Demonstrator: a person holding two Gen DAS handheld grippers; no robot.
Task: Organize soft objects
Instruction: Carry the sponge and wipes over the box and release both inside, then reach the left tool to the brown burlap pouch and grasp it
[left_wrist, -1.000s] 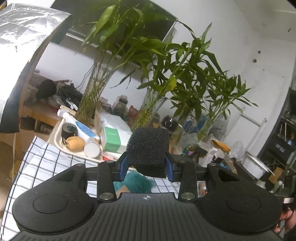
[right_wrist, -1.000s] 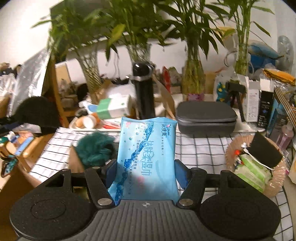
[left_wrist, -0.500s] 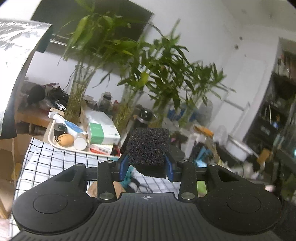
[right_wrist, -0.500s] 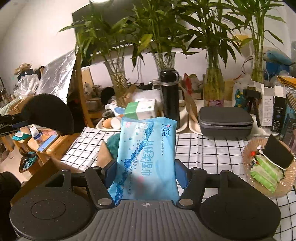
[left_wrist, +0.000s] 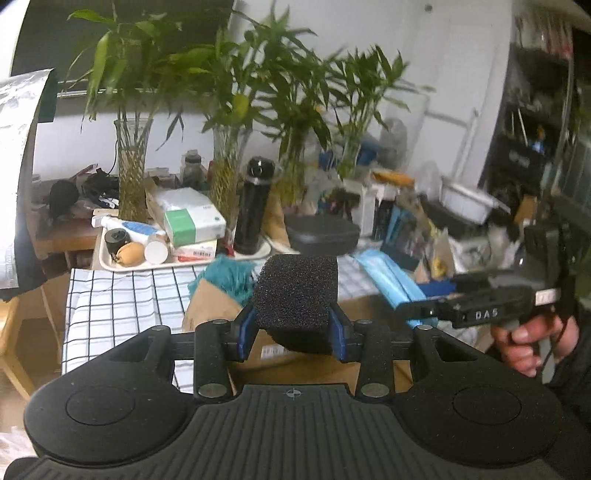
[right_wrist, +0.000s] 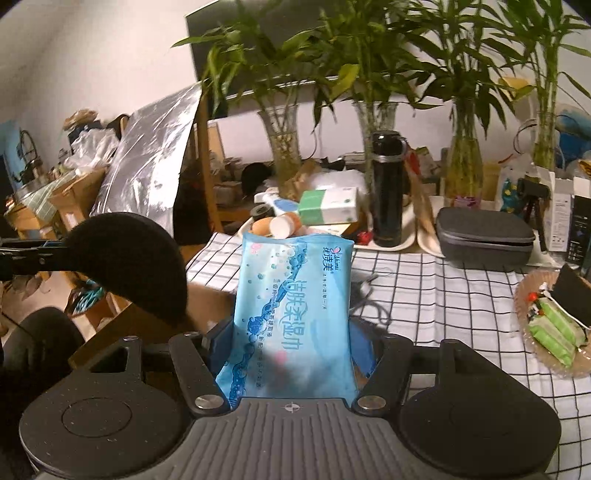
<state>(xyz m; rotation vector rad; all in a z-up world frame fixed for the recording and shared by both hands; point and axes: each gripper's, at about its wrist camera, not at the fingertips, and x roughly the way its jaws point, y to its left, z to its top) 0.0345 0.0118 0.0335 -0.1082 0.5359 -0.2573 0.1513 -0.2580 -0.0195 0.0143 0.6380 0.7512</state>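
While the left hand-held gripper (left_wrist: 295, 328) squeezes a black sponge (left_wrist: 295, 299) above the checked worktop (left_wrist: 118, 295), the right hand-held gripper (right_wrist: 291, 347) clamps a blue wet-wipes pack (right_wrist: 291, 310) upright over it

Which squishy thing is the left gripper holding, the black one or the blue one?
The black one. The left gripper is shut on the black sponge. The blue wipes pack sits in the right gripper instead.
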